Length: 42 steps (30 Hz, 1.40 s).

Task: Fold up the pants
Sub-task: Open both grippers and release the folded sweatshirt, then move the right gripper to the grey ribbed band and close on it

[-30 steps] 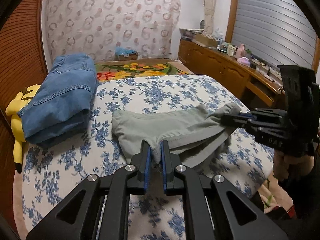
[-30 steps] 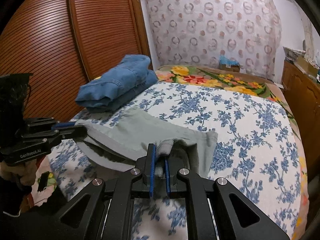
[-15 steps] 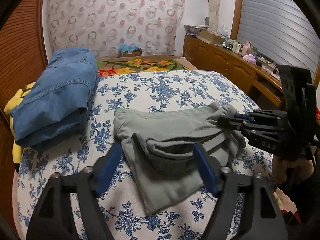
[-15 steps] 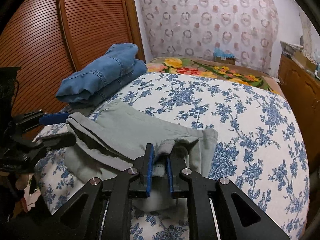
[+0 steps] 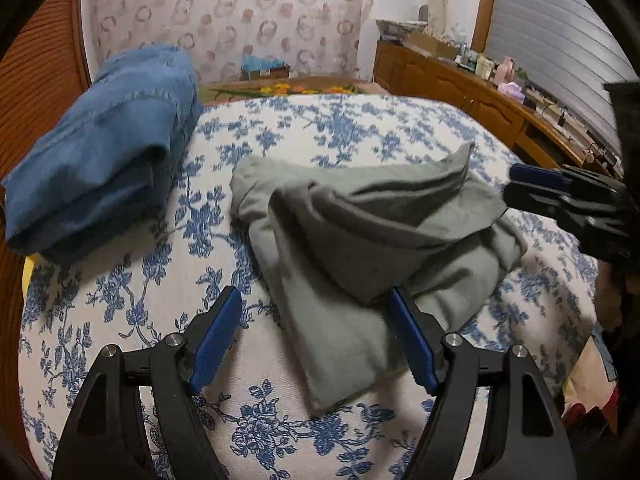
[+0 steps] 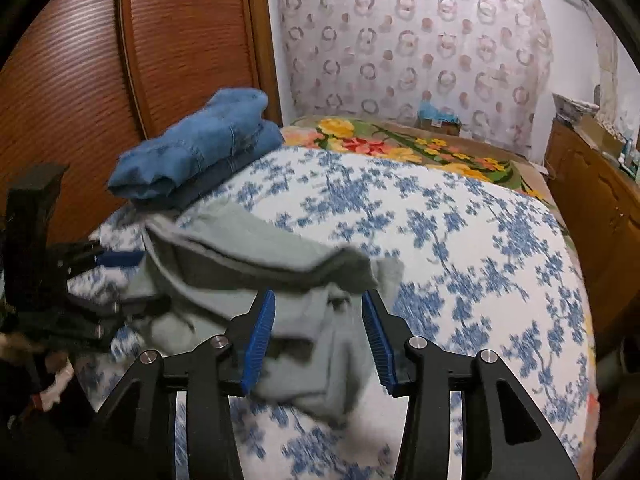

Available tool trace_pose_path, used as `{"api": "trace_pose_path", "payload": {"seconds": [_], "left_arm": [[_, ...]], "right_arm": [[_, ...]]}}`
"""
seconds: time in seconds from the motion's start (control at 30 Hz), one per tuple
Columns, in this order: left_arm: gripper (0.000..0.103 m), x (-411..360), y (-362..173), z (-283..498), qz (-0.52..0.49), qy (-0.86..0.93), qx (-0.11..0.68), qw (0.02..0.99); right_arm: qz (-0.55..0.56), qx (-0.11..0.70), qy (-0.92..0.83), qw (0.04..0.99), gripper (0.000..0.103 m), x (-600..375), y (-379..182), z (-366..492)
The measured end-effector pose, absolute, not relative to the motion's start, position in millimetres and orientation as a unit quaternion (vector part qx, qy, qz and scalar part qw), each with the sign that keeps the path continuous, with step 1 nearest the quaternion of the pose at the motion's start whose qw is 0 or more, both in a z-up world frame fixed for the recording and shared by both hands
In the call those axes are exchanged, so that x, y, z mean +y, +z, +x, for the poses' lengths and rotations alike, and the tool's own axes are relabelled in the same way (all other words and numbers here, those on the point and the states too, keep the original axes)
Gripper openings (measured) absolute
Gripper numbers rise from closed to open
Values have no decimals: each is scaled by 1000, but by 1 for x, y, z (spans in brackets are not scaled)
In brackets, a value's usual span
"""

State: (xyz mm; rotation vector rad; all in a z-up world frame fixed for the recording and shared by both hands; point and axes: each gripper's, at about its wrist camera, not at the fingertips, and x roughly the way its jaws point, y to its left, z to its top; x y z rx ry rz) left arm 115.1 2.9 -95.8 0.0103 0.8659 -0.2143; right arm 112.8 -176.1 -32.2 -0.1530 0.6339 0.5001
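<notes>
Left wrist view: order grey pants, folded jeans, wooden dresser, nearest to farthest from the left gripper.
1. grey pants: between the open fingers of the left gripper, centre.
2. folded jeans: left side of the bed.
3. wooden dresser: beyond the bed, right.

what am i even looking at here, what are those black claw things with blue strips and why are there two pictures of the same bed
They are two hand-held grippers; each carries a camera looking along its fingers, hence two views. One picture is from the left gripper, the other from the right gripper. Both stand open and hold nothing. Between them, the grey-green pants lie partly folded and rumpled on the flowered bedspread. A pair of folded blue jeans sits farther back. In each picture the other gripper shows at the edge.
</notes>
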Motion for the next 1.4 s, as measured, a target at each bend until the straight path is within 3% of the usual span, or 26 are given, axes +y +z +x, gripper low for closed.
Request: {"api": "trace_pose_path", "payload": {"seconds": [0.37,0.73,1.0,1.3,1.4], "left_arm": [[80,6,-106,120,0,-106,425,899],[82,6,-108,120,3,-107,419,902],[82,6,-108,120,0,-106,421,901],[83,7,-92,140,-3,-112,418,901],[83,6,-87,150,0,-109,417,902]], "right_arm": [[-91,366,241,894,48,-180,-62,121],[-101,363,233,896,67,-174,-66,128],[-100,363,220,900,75,-177,-69,124],[-86,353,229,903,75,-183,-64,122],[-80,354,231,903,67,-187,-63,123]]}}
